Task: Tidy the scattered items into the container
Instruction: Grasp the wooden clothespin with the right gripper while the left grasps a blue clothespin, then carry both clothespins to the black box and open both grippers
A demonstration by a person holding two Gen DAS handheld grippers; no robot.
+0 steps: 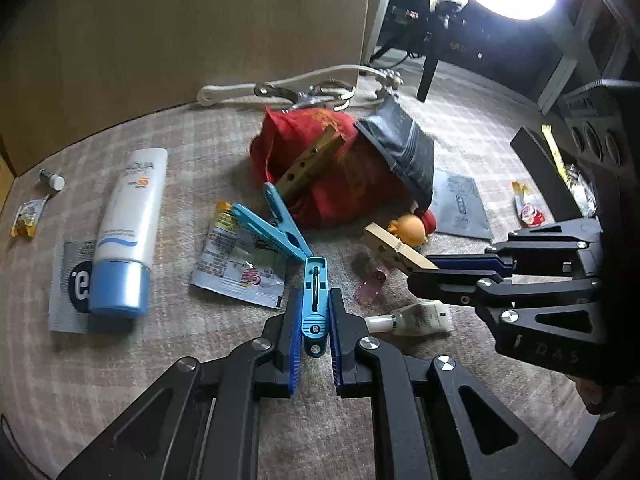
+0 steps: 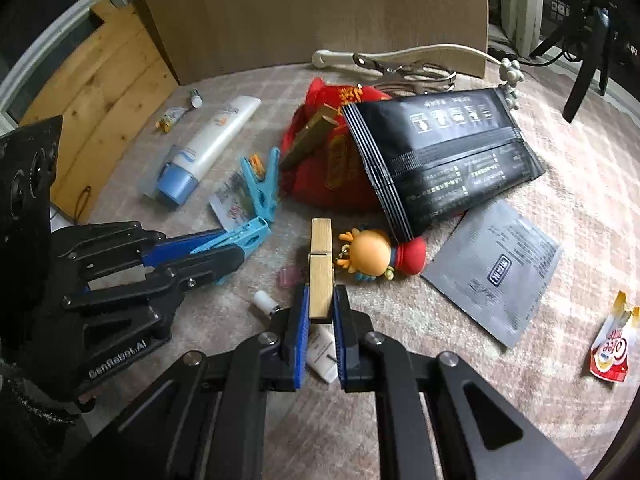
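Before red pouch (image 1: 328, 176): left claw (image 1: 315, 316) clamps blue peg (image 1: 315, 300), right claw (image 2: 321, 312) wooden peg (image 2: 321, 268).

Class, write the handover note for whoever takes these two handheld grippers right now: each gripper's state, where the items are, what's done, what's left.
Left gripper: shut on a blue clothespin.
Right gripper: shut on a wooden clothespin.
Red bag, the likely container: already holds a wooden clip and a black pouch.
Left: both held pins, second blue clothespin, sunscreen tube, doll, grey sachet, small tube and wrappers still lie on the cloth.
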